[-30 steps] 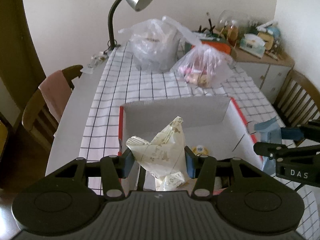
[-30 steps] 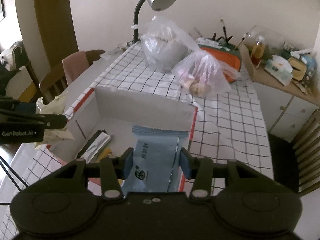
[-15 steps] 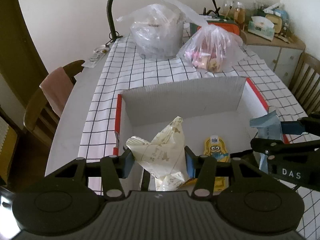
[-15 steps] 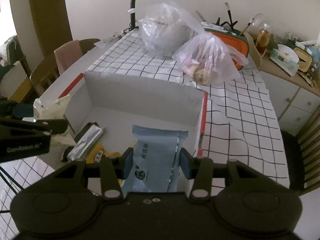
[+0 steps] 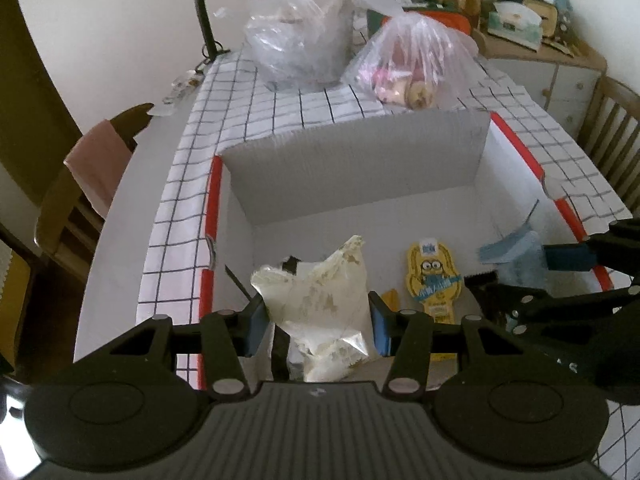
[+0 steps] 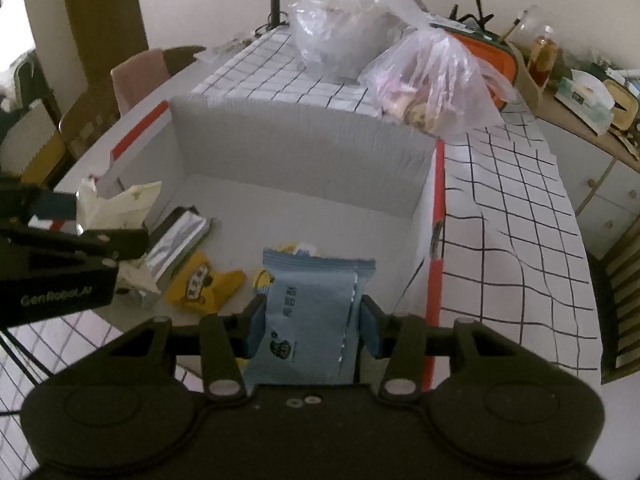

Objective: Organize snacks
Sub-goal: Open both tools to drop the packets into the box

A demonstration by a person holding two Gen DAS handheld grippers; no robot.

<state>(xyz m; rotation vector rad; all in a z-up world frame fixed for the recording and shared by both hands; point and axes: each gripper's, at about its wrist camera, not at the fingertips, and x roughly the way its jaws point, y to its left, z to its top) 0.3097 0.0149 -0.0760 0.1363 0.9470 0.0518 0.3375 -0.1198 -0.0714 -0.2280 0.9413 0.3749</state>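
**Two snack packets held over an open carton**

Checked tablecloth [image 6: 500, 208] covers the table on which a white carton with red-edged walls [image 5: 360, 168] stands open.

Nearest the left wrist camera, the left gripper [image 5: 318, 322] is closed on a cream crumpled packet [image 5: 316, 300], gripped at its sides; its long axis runs away from the camera, its pointed corner aimed at the carton's far wall. It hangs over the near left part of the carton. The right gripper [image 6: 312, 326] pinches a blue packet [image 6: 312, 316] by its long edges, upright, with its crimped top edge pointing toward the far wall, over the near right part.

On the carton floor the left view shows a yellow cartoon packet [image 5: 434, 276] lying lengthwise. The right view alone shows a silver foil packet [image 6: 178, 240] lying diagonally and a second yellow packet [image 6: 202, 286] beside it.

Beyond the carton sit a pink-tinted plastic bag [image 6: 432, 84] and a clear plastic bag [image 5: 298, 36], then a lamp stem [image 5: 202, 12]. Farther right, a sideboard [image 5: 560, 68] carries clutter.
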